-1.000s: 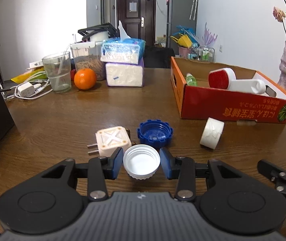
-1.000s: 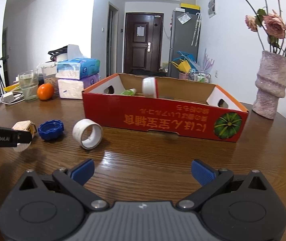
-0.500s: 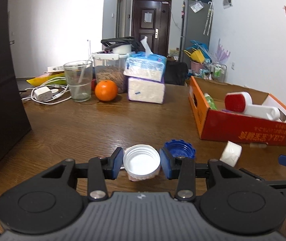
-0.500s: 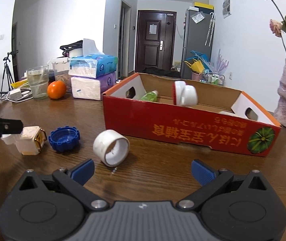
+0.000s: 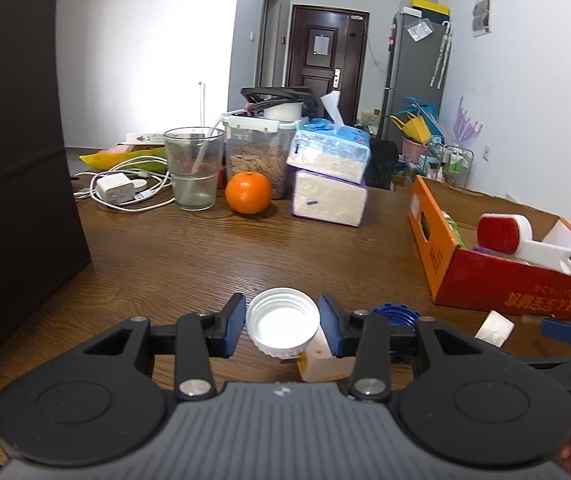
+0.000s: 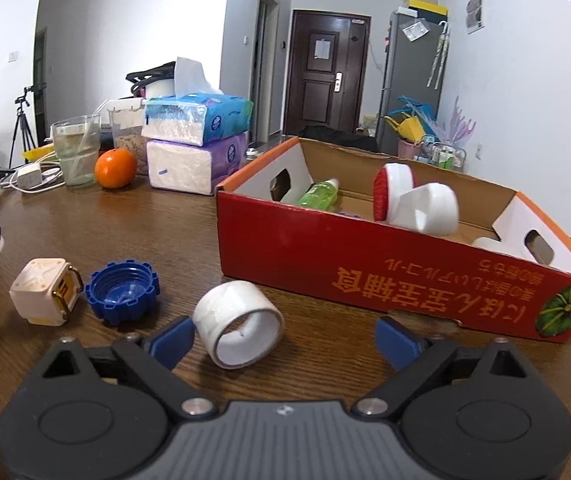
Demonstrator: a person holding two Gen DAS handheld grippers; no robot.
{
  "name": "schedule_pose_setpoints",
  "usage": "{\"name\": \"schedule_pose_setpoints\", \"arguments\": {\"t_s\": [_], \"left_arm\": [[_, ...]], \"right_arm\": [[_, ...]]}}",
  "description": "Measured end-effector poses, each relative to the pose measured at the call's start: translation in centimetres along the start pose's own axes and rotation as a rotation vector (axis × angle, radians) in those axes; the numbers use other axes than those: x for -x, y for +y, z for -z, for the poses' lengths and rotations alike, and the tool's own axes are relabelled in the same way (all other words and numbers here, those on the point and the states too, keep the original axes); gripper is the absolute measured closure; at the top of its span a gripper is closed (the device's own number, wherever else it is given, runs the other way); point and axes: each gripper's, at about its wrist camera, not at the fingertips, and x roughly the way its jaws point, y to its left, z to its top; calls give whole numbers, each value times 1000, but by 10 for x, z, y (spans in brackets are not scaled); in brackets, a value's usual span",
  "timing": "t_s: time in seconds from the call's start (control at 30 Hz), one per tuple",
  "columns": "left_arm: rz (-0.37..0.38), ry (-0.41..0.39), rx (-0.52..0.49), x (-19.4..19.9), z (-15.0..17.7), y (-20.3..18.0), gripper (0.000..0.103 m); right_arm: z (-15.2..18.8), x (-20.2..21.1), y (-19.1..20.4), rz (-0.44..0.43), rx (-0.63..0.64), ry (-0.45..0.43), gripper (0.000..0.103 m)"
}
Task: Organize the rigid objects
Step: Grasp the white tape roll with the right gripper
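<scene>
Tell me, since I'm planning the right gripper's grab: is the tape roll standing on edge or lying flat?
On edge, tipped slightly: the tape roll rests on its curved side on the table, its open hole facing the camera.

The left gripper (image 5: 282,330) has lifted the white cap (image 5: 282,327) between its jaws; the tape roll (image 6: 238,324) now sits nearer the right gripper's (image 6: 285,340) jaws.

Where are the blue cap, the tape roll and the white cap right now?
blue cap (image 6: 122,291), right wrist view, inner hollow.
tape roll (image 6: 229,309), right wrist view, outer white band.
white cap (image 5: 282,326), left wrist view, inner face, between the left gripper's pads.
</scene>
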Motion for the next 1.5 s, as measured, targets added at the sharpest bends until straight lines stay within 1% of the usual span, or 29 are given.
{"name": "schedule_pose_setpoints", "arguments": {"t_s": [0.17, 0.23, 0.27, 0.3, 0.33, 0.43, 0.5, 0.63, 1.03, 1.17, 1.5], "left_arm": [[-13, -2, 17, -1, -2, 6, 62], [-14, -2, 18, -2, -2, 7, 62], [-15, -1, 17, -2, -2, 7, 62], [-15, -1, 15, -2, -2, 7, 62], [-14, 0, 13, -2, -2, 6, 62], [-17, 2, 11, -3, -1, 6, 62], [-17, 2, 12, -3, -1, 5, 62], [-17, -4, 6, -2, -1, 4, 62], [-6, -27, -5, 8, 2, -5, 62], [1, -33, 7, 11, 1, -9, 62], [42, -50, 26, 22, 2, -39, 62]], "right_arm": [[-4, -10, 0, -40, 15, 13, 15], [-6, -13, 0, -59, 20, 22, 21], [-6, -14, 0, -64, 22, 28, 33], [-6, -15, 0, -77, 21, 37, 51], [-6, -16, 0, -90, 16, 48, 61], [-4, -12, -4, -96, -5, 45, 60], [-4, -7, -6, -82, -12, 25, 60], [-5, 1, -12, -86, -38, -8, 60], [-10, 29, -14, -100, -40, -83, 60], [-13, 42, -19, -108, -54, -116, 60], [-23, 72, -40, -125, -103, -198, 60]]}}
